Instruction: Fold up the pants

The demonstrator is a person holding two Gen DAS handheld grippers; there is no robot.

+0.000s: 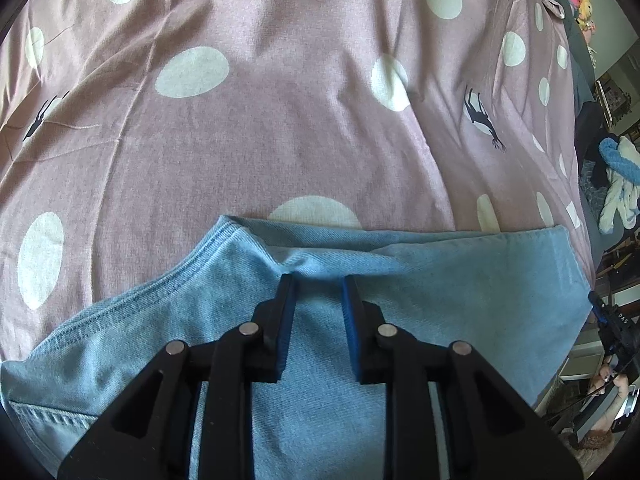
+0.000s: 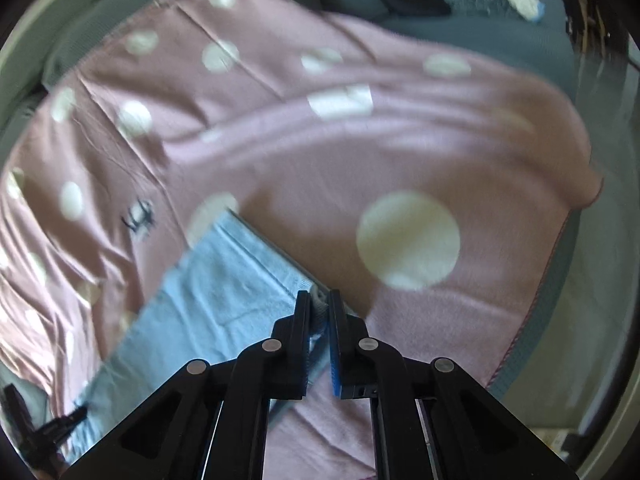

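Observation:
Light blue denim pants (image 1: 440, 280) lie on a pink bedspread with white dots (image 1: 280, 128). My left gripper (image 1: 318, 280) hovers over the pants near their far folded edge, jaws apart with nothing between the pads. In the right wrist view, which is motion-blurred, my right gripper (image 2: 319, 300) is shut on the edge of the pants (image 2: 224, 292), pinching a seam at the corner. The left gripper's dark body shows at the lower left of that view (image 2: 44, 432).
The pink bedspread (image 2: 400, 152) covers a grey-green bed whose edge (image 2: 552, 320) runs down the right. A pile of blue and white clothes (image 1: 618, 176) lies beyond the bed's right side. Clutter stands at the far right.

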